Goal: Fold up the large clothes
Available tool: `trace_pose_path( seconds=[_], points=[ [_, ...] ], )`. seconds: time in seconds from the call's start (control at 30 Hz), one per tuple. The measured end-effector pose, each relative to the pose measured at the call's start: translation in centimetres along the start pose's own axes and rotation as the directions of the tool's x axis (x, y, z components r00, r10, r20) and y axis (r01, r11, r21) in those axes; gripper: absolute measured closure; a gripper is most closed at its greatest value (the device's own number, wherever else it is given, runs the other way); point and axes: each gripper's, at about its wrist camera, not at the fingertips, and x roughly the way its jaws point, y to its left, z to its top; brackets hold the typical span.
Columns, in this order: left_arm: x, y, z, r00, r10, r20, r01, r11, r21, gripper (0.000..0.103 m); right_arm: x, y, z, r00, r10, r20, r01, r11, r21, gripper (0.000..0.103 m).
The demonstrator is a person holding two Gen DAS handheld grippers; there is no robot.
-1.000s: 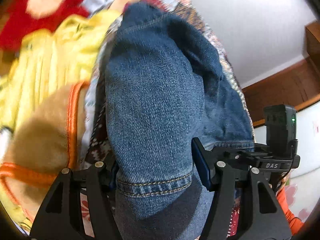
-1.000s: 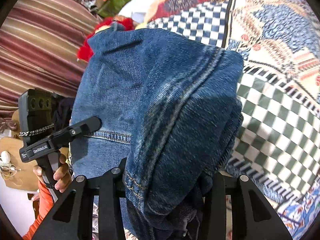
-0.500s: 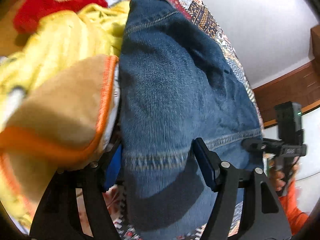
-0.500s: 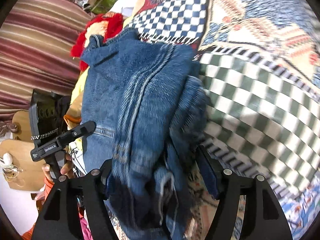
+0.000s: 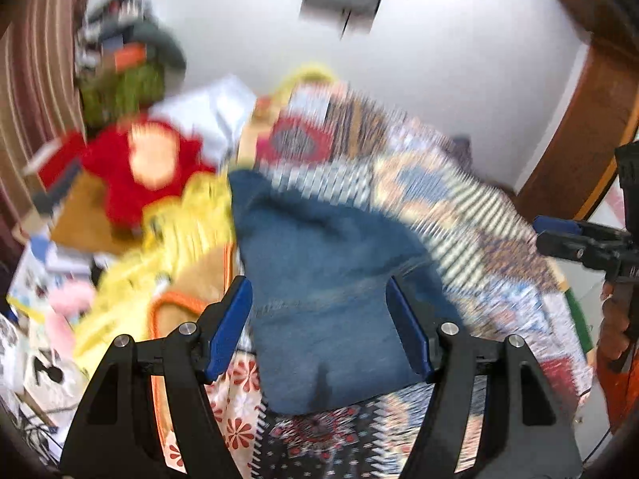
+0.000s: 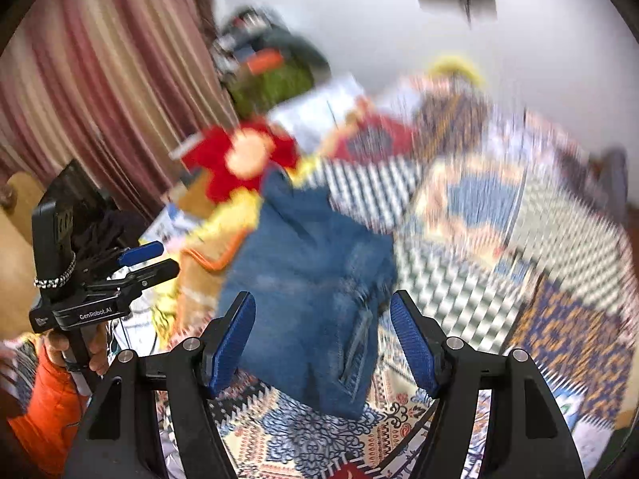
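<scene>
The folded blue jeans (image 5: 319,247) lie in a compact bundle on the patterned bedspread (image 5: 459,207). My left gripper (image 5: 317,285) hovers above their near end, open, its blue pads clear of the denim. In the right wrist view the jeans (image 6: 311,247) also lie free, and my right gripper (image 6: 322,299) stands open above them with nothing pinched. Each gripper shows at the edge of the other's view: the right gripper (image 5: 579,239) and the left gripper (image 6: 135,263), each held by a hand. Both pictures are blurred by motion.
Left of the jeans lie a yellow garment (image 5: 187,215), a tan cushion with orange trim (image 5: 199,279) and a red plush toy (image 5: 147,167). A striped curtain (image 6: 100,99) hangs at the left. A cluttered pile (image 5: 124,76) sits against the white wall.
Both grippers have let go of the jeans and risen up and back. The jeans, earlier held between the jaws, now rest folded on the bedspread.
</scene>
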Motion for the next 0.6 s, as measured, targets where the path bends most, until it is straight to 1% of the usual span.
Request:
trace_pose_path(
  seconds=[0.07, 0.1, 0.17, 0.2, 0.23, 0.3, 0.33, 0.4, 0.47, 0.5, 0.57, 0.6],
  points=[
    [-2.0, -1.3, 0.9, 0.998, -0.01, 0.069, 0.009, 1.0, 0.003, 0.035, -3.1, 2.4, 0.0, 0.995, -0.012, 0.101, 0.017, 0.999, -0.045, 0.035],
    [-3.7, -2.3, 1.1, 0.993, -0.02, 0.114, 0.02, 1.0, 0.006, 0.035, -5.1, 3.7, -0.1, 0.987, -0.017, 0.161, 0.028, 0.997, -0.066, 0.035],
    [-7.9, -4.1, 1.0, 0.976, -0.045, 0.213, 0.042, 0.999, 0.018, 0.035, -7.6, 5.4, -0.5, 0.971, -0.015, 0.238, 0.034, 0.996, -0.078, 0.035],
    [-9.0, -4.7, 1.1, 0.97, -0.049, 0.24, 0.044, 0.999, 0.024, 0.035, -9.3, 6.2, -1.0, 0.959, -0.011, 0.285, 0.035, 0.996, -0.078, 0.035],
    [-11.0, -5.7, 0.7, 0.956, -0.049, 0.291, 0.039, 0.998, 0.039, 0.035, -10.4, 6.9, -1.4, 0.949, -0.009, 0.316, 0.035, 0.996, -0.077, 0.035],
    [-13.2, -7.3, 0.1, 0.937, -0.046, 0.347, 0.026, 0.998, 0.064, 0.035, -12.8, 8.3, -2.4, 0.923, -0.016, 0.384, 0.046, 0.996, -0.07, 0.035],
    [-14.5, -8.2, -0.4, 0.923, -0.041, 0.383, 0.011, 0.997, 0.08, 0.035, -13.8, 8.7, -2.9, 0.913, -0.022, 0.408, 0.054, 0.996, -0.067, 0.035],
    [-16.5, -9.2, -1.4, 0.9, -0.025, 0.436, -0.016, 0.996, 0.091, 0.035, -15.5, 9.8, -3.9, 0.89, -0.038, 0.455, 0.07, 0.996, -0.054, 0.035],
    [-18.1, -10.2, -2.6, 0.877, 0.005, 0.48, -0.057, 0.994, 0.094, 0.035, -16.9, 10.4, -4.8, 0.874, -0.041, 0.485, 0.067, 0.997, -0.038, 0.035],
    [-18.5, -10.4, -3.0, 0.87, 0.022, 0.493, -0.077, 0.993, 0.091, 0.035, -17.5, 10.7, -5.2, 0.865, -0.046, 0.5, 0.071, 0.997, -0.031, 0.035],
    [-19.4, -10.9, -3.9, 0.848, 0.068, 0.526, -0.123, 0.99, 0.07, 0.034, -18.4, 11.2, -6.0, 0.85, -0.067, 0.522, 0.093, 0.995, -0.025, 0.035],
    [-19.6, -10.9, -4.2, 0.843, 0.081, 0.532, -0.131, 0.99, 0.057, 0.032, -18.9, 11.7, -6.4, 0.847, -0.078, 0.527, 0.11, 0.993, -0.03, 0.035]
  ],
)
